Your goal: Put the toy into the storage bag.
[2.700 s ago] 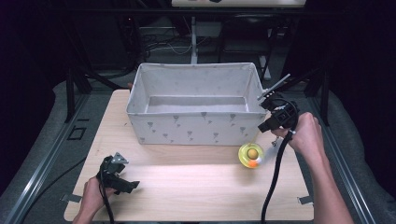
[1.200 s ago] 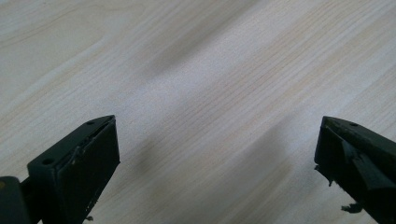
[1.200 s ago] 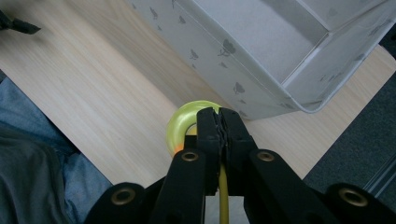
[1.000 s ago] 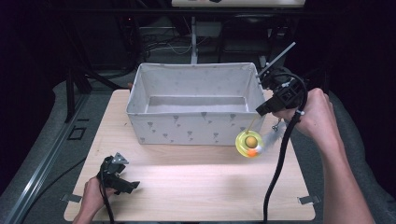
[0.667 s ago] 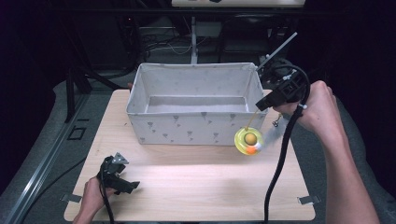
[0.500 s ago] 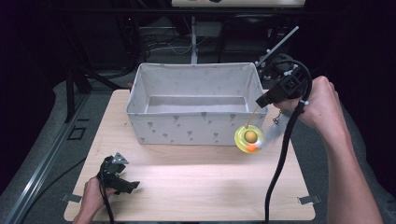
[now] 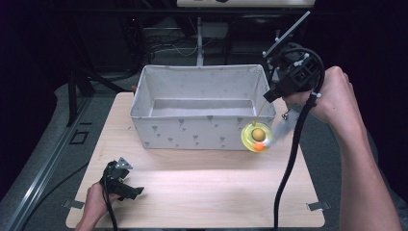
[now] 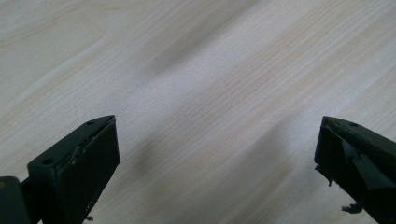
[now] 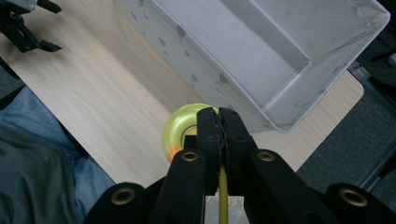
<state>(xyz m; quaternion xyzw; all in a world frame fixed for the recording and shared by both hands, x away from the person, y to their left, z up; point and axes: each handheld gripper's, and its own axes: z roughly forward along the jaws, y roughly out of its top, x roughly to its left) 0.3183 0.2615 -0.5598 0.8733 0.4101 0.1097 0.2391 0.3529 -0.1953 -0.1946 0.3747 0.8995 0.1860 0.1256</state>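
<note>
A yellow disc toy [image 7: 256,137] with an orange centre hangs in the air on a thin yellow cord [image 7: 261,111], in front of the white fabric bin's [image 7: 192,132] front right corner. My right gripper [image 7: 269,96] is above it, shut on the cord. In the right gripper view the closed jaws [image 9: 218,114] pinch the cord [image 9: 222,196], with the disc [image 9: 180,128] just beyond them. My left gripper [image 7: 130,192] rests on the wooden table [image 7: 216,192] at the front left. Its jaws [image 8: 217,149] stand open over bare wood.
The bin [image 9: 261,60] has nothing inside and takes up the back half of the table. A black cable [image 7: 288,168] trails from my right gripper down across the table's right side. The left gripper [image 9: 23,32] also appears far off in the right gripper view.
My right gripper has risen and shifted slightly right, lifting the yellow disc off the table so it hangs by the bin's corner. The left hand has stayed put.
</note>
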